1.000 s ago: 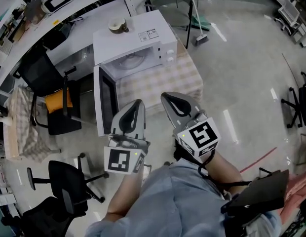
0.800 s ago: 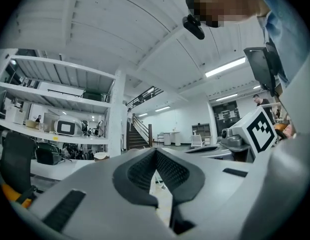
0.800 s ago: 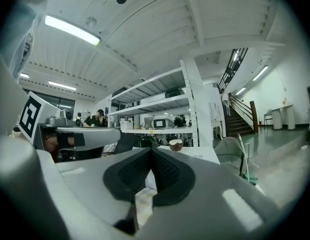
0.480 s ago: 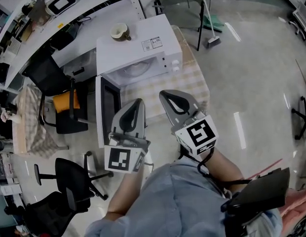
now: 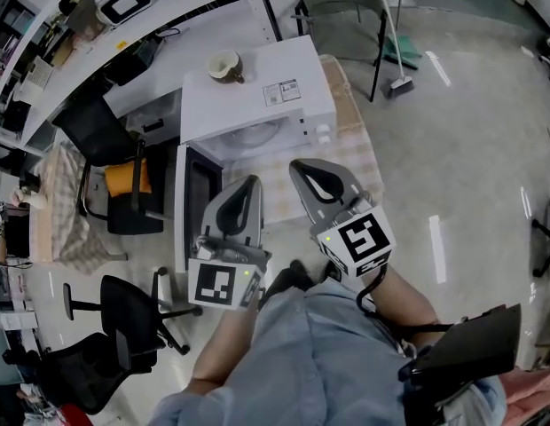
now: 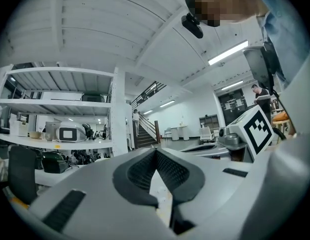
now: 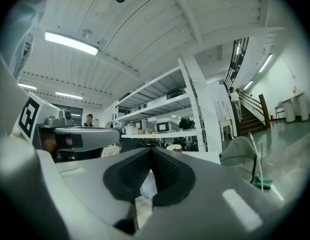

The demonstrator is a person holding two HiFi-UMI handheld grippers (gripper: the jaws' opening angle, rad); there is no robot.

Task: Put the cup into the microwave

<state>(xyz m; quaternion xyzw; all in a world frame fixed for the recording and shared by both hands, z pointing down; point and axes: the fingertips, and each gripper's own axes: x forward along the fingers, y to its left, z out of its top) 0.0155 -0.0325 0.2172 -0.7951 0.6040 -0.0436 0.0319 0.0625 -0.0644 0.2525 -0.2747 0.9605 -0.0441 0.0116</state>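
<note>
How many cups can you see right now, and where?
1. The cup sits on top of the microwave, near its far left corner. Others may be hidden among clutter on the shelves.

I see the cup, small and pale with a darker inside, standing upright on top of the microwave, near its far left corner in the head view. The microwave is white and boxy. Its door is swung wide open to the left, leaving the cavity exposed. It sits on a table covered with a checked cloth.
</note>
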